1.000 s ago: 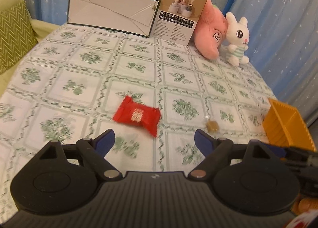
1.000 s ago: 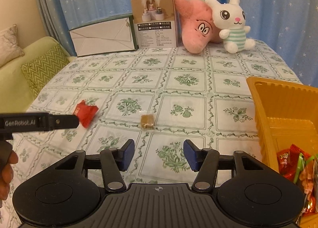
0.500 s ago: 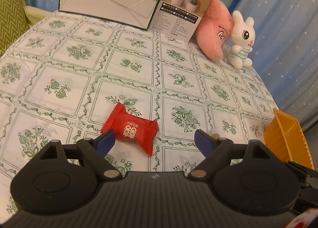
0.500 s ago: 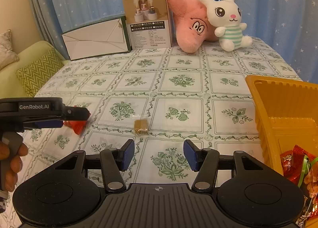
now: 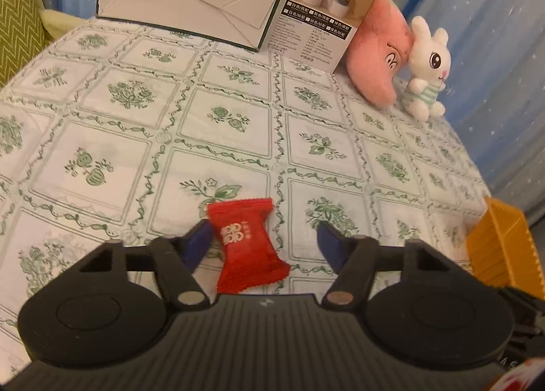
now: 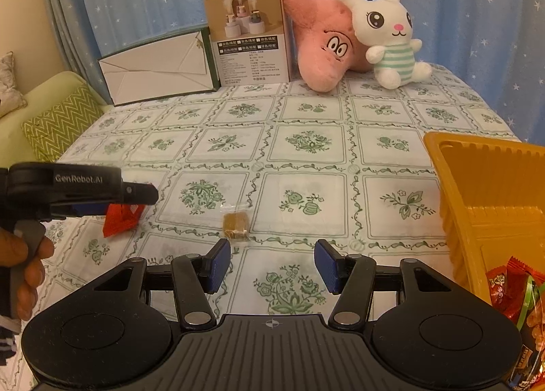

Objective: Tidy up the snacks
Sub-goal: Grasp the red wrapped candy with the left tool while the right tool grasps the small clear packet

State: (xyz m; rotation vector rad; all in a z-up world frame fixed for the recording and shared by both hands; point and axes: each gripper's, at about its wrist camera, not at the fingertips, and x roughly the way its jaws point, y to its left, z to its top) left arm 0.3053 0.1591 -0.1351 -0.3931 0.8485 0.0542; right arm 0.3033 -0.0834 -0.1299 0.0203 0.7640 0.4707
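A red wrapped candy (image 5: pixel 247 242) lies on the tablecloth between the open jaws of my left gripper (image 5: pixel 264 237), close to the left finger. In the right wrist view the same candy (image 6: pixel 121 217) shows partly under the left gripper (image 6: pixel 102 195). A small brown candy in clear wrap (image 6: pixel 235 222) lies just ahead of my right gripper (image 6: pixel 271 266), which is open and empty. An orange tray (image 6: pixel 477 186) at the right holds several wrapped snacks (image 6: pixel 511 292); its corner also shows in the left wrist view (image 5: pixel 504 241).
At the back of the table stand a white envelope-style box (image 6: pixel 156 69), a printed carton (image 6: pixel 250 38), a pink plush (image 6: pixel 323 46) and a white rabbit plush (image 6: pixel 391 40). A green sofa with a zigzag cushion (image 6: pixel 58 121) is to the left. Blue curtains hang behind.
My left gripper has moved forward and down so the red candy now sits between its jaws. My right gripper has drifted slightly toward the brown candy.
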